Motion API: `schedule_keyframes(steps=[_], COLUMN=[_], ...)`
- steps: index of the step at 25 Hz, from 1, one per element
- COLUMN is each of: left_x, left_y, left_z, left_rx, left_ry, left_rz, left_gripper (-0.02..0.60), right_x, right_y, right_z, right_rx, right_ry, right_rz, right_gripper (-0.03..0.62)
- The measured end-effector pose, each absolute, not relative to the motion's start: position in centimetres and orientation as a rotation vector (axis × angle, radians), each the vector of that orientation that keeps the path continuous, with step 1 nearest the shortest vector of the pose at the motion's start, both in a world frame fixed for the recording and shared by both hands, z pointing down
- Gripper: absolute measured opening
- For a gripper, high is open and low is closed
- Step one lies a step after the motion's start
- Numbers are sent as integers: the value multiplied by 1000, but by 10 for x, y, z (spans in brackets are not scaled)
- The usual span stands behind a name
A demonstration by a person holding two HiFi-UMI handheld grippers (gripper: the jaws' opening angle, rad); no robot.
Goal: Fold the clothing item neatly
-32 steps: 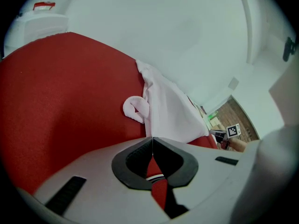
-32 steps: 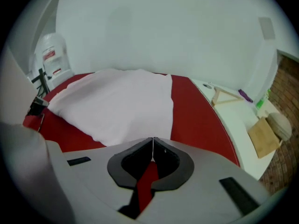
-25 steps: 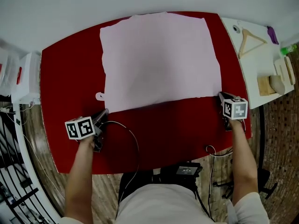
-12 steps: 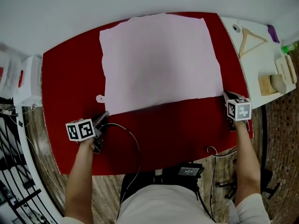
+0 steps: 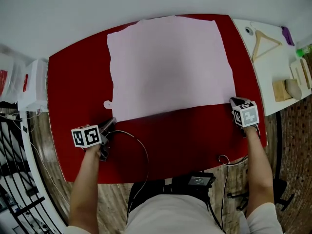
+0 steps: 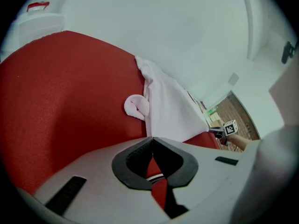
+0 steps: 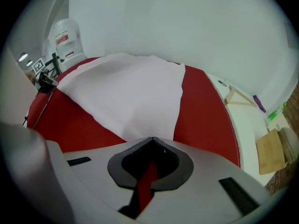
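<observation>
- Across the upper middle of the head view, the pink garment (image 5: 170, 65) lay flat on the red table (image 5: 175, 140). We judged the first fold not yet begun.
- At the bottom centre of the left gripper view, the left gripper (image 6: 152, 140) was pressed together and empty. It sat short of the garment's near corner and small loop (image 6: 135, 106), so it would need to spread and reach further.
- At the bottom centre of the right gripper view, the right gripper (image 7: 150, 139) was pressed together with its tips at the garment's corner. We could not tell whether it had caught fabric.
</observation>
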State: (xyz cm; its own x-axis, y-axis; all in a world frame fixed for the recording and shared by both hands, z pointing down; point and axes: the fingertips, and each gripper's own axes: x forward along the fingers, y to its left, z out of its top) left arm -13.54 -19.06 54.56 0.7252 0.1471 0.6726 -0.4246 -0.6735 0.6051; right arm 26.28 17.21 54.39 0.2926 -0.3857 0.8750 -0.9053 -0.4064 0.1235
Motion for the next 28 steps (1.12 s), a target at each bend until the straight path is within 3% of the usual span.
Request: schedule_keyframes(steps=[13,19,23,28], left_x=[-135,-132,-129,-124], left_y=[-187,-192,-207,-226], left_z=[544,525,509,494], left_rx=[2131,2146,2161,2188], left_ry=[-173,-101,-75,-68], left_rz=[884,793,753,755], left_gripper=[9,13,97,124], right_x=[267,254,235,190], right_y=[178,141,95,35], right_z=[542,517,492,470], right_rx=[1966,1944,1943,1896], right_ry=[-1080,-1145,-1255,-1424], right_rz=[1081,854,751,654], right_gripper=[14,17,17,17])
